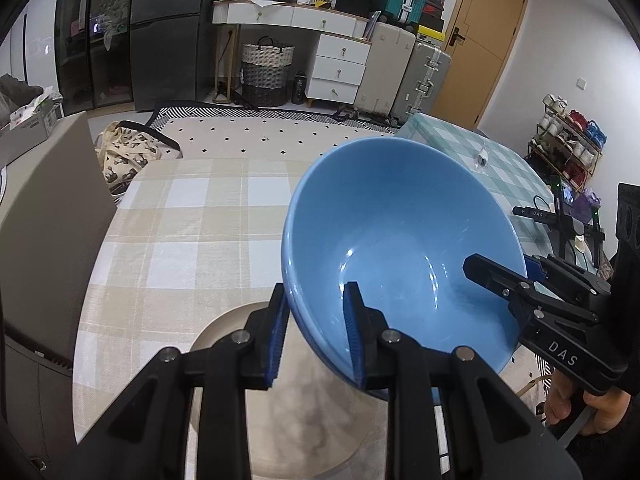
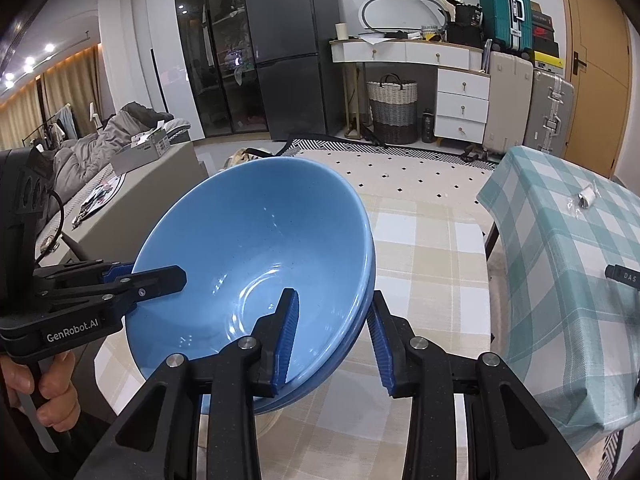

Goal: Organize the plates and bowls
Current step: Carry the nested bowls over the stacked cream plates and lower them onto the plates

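Blue bowls [image 1: 400, 232], two nested, tilted mid-frame above beige checked tablecloth [image 1: 180, 220] and cream plate [image 1: 224, 332]. Left gripper [image 1: 316, 332] clamped on lower-left rim; right gripper [image 2: 332, 336] clamped on opposite rim, one pad inside, one outside.

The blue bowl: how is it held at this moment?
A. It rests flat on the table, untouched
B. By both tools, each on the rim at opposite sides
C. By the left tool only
B: the left tool and the right tool each clamp the rim of the blue bowl, tilted above the table.
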`<act>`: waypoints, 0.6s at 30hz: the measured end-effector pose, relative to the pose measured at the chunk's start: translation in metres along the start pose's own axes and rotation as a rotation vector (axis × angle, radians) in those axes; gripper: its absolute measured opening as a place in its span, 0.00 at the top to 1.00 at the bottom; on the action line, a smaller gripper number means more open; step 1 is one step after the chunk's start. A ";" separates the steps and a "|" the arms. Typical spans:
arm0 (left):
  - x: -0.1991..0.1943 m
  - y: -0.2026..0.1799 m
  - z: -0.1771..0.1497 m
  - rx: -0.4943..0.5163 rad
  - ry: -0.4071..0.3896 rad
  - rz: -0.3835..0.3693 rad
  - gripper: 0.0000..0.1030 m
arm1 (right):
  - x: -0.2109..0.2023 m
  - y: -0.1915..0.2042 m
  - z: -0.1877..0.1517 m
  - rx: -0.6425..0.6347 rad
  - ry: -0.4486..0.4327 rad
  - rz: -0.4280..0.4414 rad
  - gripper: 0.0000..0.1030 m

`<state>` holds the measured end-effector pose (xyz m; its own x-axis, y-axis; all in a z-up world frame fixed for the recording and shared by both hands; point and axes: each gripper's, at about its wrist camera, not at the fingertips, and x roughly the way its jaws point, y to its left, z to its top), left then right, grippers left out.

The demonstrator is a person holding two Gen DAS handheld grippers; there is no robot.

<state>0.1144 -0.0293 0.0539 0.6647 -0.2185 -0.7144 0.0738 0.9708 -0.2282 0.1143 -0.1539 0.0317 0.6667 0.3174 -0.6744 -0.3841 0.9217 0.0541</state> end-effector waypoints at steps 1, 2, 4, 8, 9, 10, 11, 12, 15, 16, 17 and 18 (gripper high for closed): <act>-0.002 0.002 -0.001 -0.002 0.001 0.004 0.76 | -0.001 0.003 0.000 -0.003 -0.002 0.005 0.66; -0.002 0.004 -0.001 -0.006 0.003 0.008 0.76 | -0.001 0.005 0.001 -0.006 -0.002 0.009 0.65; -0.005 0.007 -0.003 -0.012 0.004 0.018 0.76 | -0.001 0.010 0.001 -0.012 -0.004 0.019 0.65; -0.009 0.014 -0.006 -0.021 0.004 0.039 0.76 | 0.001 0.019 0.002 -0.026 0.002 0.032 0.65; -0.010 0.016 -0.006 -0.024 0.005 0.043 0.76 | 0.002 0.021 0.002 -0.031 0.005 0.035 0.65; -0.011 0.018 -0.007 -0.028 0.005 0.046 0.76 | 0.003 0.023 0.002 -0.032 0.005 0.038 0.65; -0.012 0.020 -0.008 -0.029 0.006 0.050 0.76 | 0.004 0.025 0.002 -0.034 0.007 0.042 0.65; -0.012 0.022 -0.008 -0.031 0.007 0.053 0.76 | 0.006 0.027 0.002 -0.038 0.012 0.043 0.65; -0.011 0.026 -0.010 -0.033 0.015 0.067 0.76 | 0.010 0.033 0.002 -0.046 0.020 0.050 0.65; -0.011 0.028 -0.011 -0.035 0.019 0.072 0.76 | 0.011 0.035 0.002 -0.048 0.021 0.053 0.65; -0.011 0.030 -0.012 -0.037 0.023 0.076 0.76 | 0.013 0.037 0.002 -0.050 0.022 0.057 0.65; -0.010 0.033 -0.013 -0.042 0.029 0.078 0.76 | 0.014 0.038 0.002 -0.052 0.024 0.059 0.65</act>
<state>0.1001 0.0032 0.0453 0.6452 -0.1463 -0.7499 -0.0087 0.9800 -0.1986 0.1096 -0.1138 0.0257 0.6268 0.3645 -0.6887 -0.4552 0.8886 0.0560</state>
